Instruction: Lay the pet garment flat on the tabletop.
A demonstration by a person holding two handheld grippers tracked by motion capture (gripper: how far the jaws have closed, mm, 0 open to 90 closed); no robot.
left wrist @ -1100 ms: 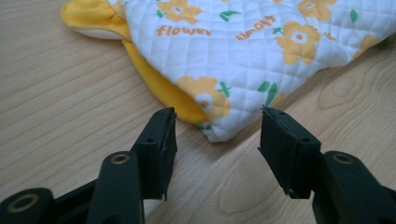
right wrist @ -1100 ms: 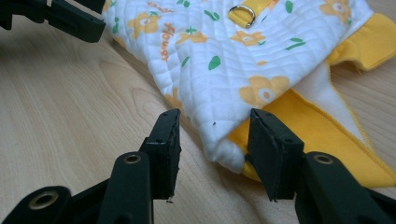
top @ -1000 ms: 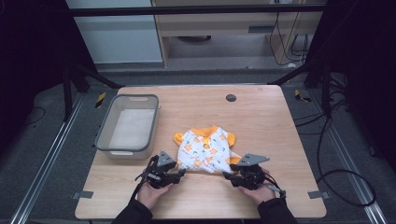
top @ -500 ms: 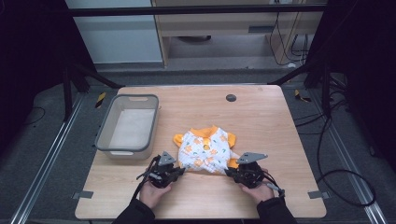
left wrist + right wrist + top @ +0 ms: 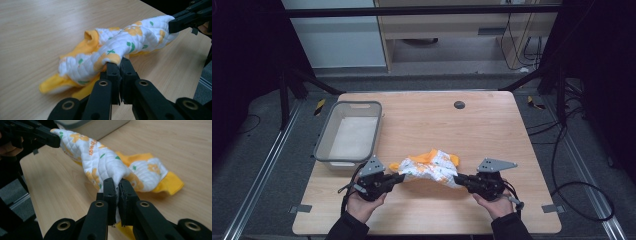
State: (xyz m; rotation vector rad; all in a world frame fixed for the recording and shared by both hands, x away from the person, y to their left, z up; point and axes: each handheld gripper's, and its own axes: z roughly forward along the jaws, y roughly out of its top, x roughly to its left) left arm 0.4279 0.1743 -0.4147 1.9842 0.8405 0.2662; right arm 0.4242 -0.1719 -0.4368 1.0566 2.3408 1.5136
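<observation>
A small quilted baby garment [image 5: 429, 166], white with orange and green print and orange trim, hangs stretched between both grippers just above the table's near half. My left gripper [image 5: 398, 178] is shut on its left corner, the cloth [image 5: 117, 47] pinched between the jaws [image 5: 120, 65]. My right gripper [image 5: 460, 179] is shut on the opposite corner, with the fabric [image 5: 105, 165] bunched at the tips [image 5: 117, 182]. Both sets of jaws have just been closing onto the cloth. The garment's far edge with the orange trim [image 5: 170, 183] still rests on the wood.
A grey plastic bin [image 5: 349, 134] stands at the table's left, just beyond my left gripper. A dark round grommet [image 5: 459, 104] sits in the far tabletop. Bare wooden table [image 5: 492, 130] stretches to the right and back. Cables lie on the floor at the right.
Both grippers closed on the garment's near corners and rose, lifting that edge off the table. The flat garment is now bunched and stretched between them.
</observation>
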